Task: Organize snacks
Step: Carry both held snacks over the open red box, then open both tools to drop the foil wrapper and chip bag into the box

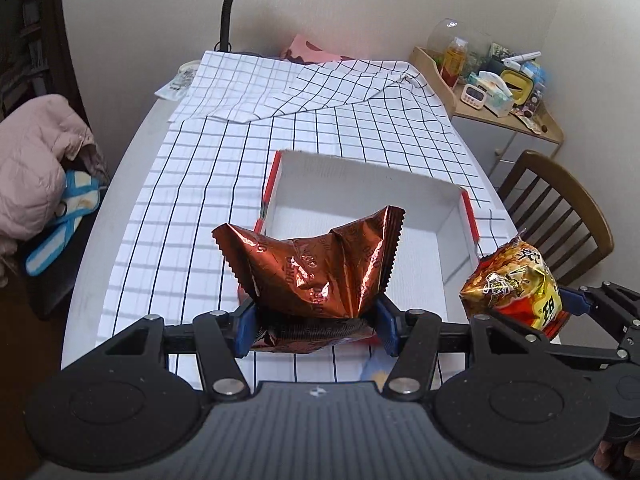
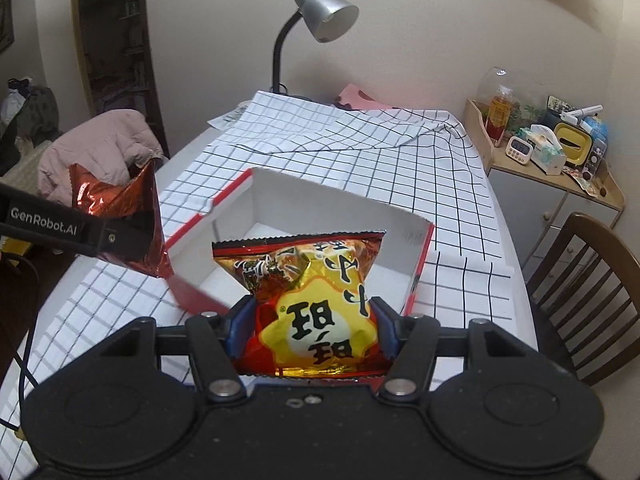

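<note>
Checked tablecloth (image 1: 192,208) covers the table, lamp (image 2: 326,12) at the far end, wooden chair (image 2: 576,276) off to the right. White box (image 1: 400,184) with red edges sits open in the middle, looks empty from both views. Both bags are held up at the near end of the box, apart from each other. Copper foil cookie bag (image 1: 320,268) is crumpled, puffy and probably light; foil is slick and the contents likely brittle, so grip low on the body, not the serrated seams. Yellow-and-red snack bag (image 2: 316,308) is similar: soft, air-filled, light, best squeezed mid-body. Left gripper (image 1: 316,320) is clamped on the lower part of the cookie bag, pads denting both sides. Right gripper (image 2: 312,332) is pinching the snack bag across its middle, jaws about half closed.
</note>
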The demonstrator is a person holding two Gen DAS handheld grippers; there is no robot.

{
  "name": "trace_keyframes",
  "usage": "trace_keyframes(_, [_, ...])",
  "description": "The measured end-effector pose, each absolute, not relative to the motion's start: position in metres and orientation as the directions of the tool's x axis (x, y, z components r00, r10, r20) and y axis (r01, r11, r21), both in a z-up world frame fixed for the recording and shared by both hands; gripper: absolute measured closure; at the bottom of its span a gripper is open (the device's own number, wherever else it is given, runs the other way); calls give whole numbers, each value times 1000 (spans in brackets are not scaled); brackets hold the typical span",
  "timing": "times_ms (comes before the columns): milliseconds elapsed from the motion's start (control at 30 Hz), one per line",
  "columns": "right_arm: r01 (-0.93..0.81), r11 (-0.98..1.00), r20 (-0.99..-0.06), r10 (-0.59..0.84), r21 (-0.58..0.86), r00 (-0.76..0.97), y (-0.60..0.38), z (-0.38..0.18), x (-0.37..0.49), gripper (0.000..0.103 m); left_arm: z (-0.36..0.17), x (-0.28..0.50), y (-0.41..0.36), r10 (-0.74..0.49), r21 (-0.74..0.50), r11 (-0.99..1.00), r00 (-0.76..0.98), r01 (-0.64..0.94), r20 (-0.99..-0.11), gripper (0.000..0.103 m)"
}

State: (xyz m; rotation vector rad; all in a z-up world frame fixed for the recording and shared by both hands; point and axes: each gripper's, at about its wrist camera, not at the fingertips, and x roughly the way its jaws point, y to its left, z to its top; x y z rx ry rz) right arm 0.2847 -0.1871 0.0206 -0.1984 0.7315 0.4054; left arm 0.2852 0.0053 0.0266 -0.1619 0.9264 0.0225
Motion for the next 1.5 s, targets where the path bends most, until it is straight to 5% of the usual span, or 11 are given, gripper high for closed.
trace_keyframes(1133, [-481, 873, -833, 205, -82, 514, -148, -84, 392, 42, -99, 409, -22, 25, 15, 999, 395, -29, -919, 45])
trace_keyframes(1333, [-476, 875, -832, 198, -87, 518, -148, -86, 394, 40, -98, 408, -23, 31, 28, 1000, 397, -14, -917, 44])
trace_keyframes(1500, [-469, 878, -816, 203, -92, 541, -149, -79, 390, 26, -90, 405, -22, 27, 26, 1000, 419, -9, -908, 39])
